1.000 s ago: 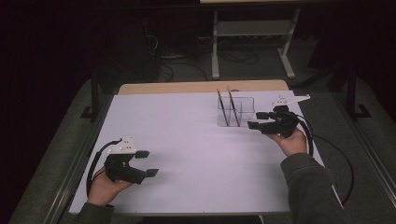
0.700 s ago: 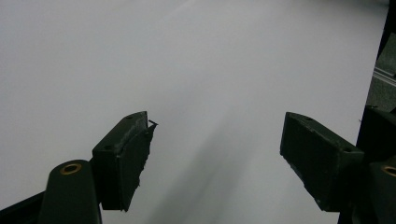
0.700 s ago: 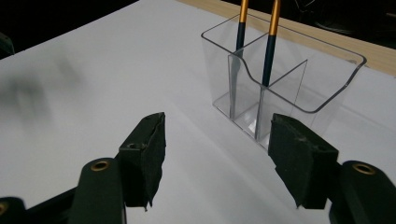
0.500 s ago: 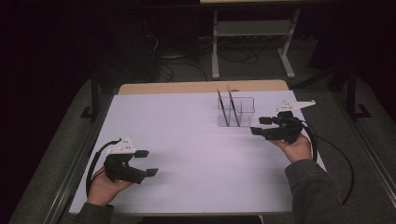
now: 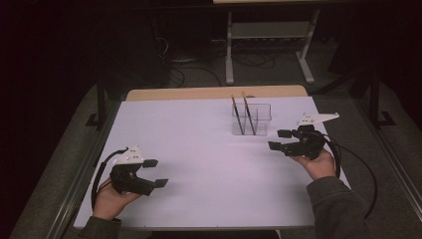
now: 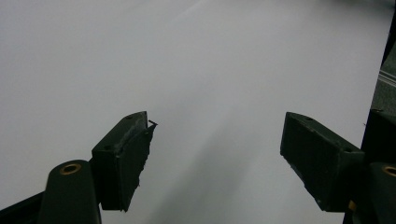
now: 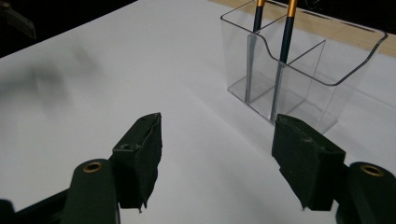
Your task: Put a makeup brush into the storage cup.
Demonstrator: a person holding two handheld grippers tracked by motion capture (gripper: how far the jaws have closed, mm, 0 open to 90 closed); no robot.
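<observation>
The left gripper [image 5: 158, 173] was held agape and empty at seven o'clock. The clear holder [image 5: 251, 119], apparently with two pencils [image 5: 238, 115] inside, stood at one o'clock. The right gripper [image 5: 279, 140], just widened and empty, was best withdrawn without knocking it.

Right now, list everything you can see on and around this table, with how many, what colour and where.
Clear plastic divided holder: one, transparent, far right part of the table.
Dark pencils with gold bands: two, standing upright in the holder.
White table top: one, with a bare wooden strip along its far edge.
Metal stand: one, pale grey, on the floor behind.
Left gripper: black, open, near left.
Right gripper: black, open, beside the holder.
</observation>
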